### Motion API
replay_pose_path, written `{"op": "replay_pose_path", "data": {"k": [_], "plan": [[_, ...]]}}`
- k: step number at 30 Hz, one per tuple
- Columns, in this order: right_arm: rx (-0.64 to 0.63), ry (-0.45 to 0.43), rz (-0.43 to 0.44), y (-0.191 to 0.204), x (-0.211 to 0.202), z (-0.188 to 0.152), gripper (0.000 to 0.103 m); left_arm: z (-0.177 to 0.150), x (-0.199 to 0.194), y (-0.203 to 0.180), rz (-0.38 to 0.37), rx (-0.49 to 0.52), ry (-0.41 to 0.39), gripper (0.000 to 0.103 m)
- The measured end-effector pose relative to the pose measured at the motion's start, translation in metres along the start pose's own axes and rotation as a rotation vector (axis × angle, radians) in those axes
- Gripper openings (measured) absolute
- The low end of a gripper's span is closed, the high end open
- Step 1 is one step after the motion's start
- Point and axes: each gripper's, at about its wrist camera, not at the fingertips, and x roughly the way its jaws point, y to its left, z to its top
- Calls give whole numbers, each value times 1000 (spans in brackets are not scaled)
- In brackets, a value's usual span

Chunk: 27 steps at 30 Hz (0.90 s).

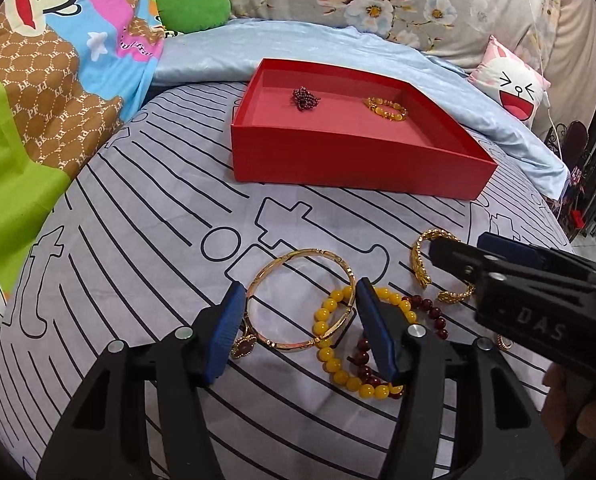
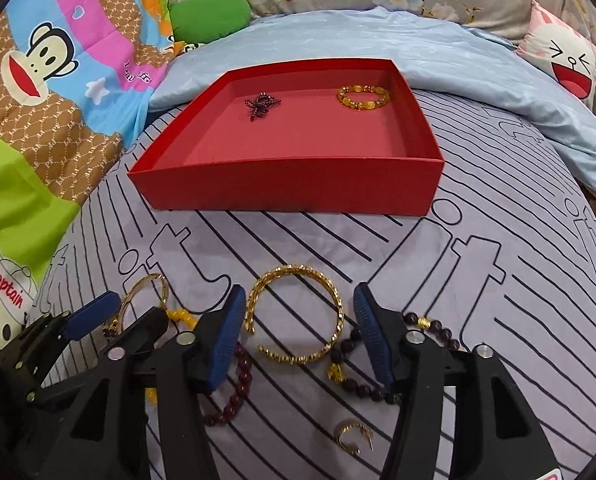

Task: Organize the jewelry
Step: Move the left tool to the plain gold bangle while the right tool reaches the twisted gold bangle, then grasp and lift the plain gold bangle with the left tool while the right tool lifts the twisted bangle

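Your left claw (image 1: 298, 320) hangs released over a bed sheet (image 1: 146, 264) printed with dark lines, its blue pads (image 1: 228, 332) apart on either side of a plain gold hinged bangle (image 1: 300, 308). The bangle looks stiff, light and smooth, so it may slip; the pads would likely hold best across its thin band, on a section lying clear of the beads. A bracelet of round yellow beads (image 1: 338, 364) overlaps the bangle's near edge and runs under the claw's right pad. It looks elastic-strung and floppy, easy to pinch anywhere but likely to sag. A strand of dark red beads (image 1: 430, 312) lies just right of it.

Your right claw (image 2: 296, 332) is also released, its pads flanking a textured gold open cuff (image 2: 298, 316). The cuff looks rigid, and its rough surface should grip well; avoid the gap at its left side. A dark purple bead bracelet with gold charms (image 2: 362, 376) lies under the right pad, and a small gold open ring (image 2: 354, 436) sits nearer you, below the claw.

Beyond both claws, well apart, stands an open shallow red cardboard box (image 2: 290, 196). Inside, near its far wall, rest a small tangled dark red bead cluster (image 2: 262, 105) on the left and an amber bead bracelet (image 2: 363, 96) on the right; the rest of the floor is bare.
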Motion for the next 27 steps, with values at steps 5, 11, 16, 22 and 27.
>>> {"op": "replay_pose_path", "data": {"k": [5, 11, 16, 22, 27], "plan": [[9, 21, 7, 1, 9, -2, 61, 0, 1, -1, 1, 7, 2, 55], [21, 27, 7, -2, 11, -2, 61, 0, 1, -2, 1, 8, 2, 55], [1, 30, -8, -1, 12, -3, 61, 0, -1, 5, 8, -26, -6, 55], [-57, 22, -62, 9, 15, -6, 61, 0, -1, 9, 7, -46, -8, 55], [-85, 11, -90, 12, 14, -9, 55, 0, -2, 9, 5, -47, -10, 55]]}}
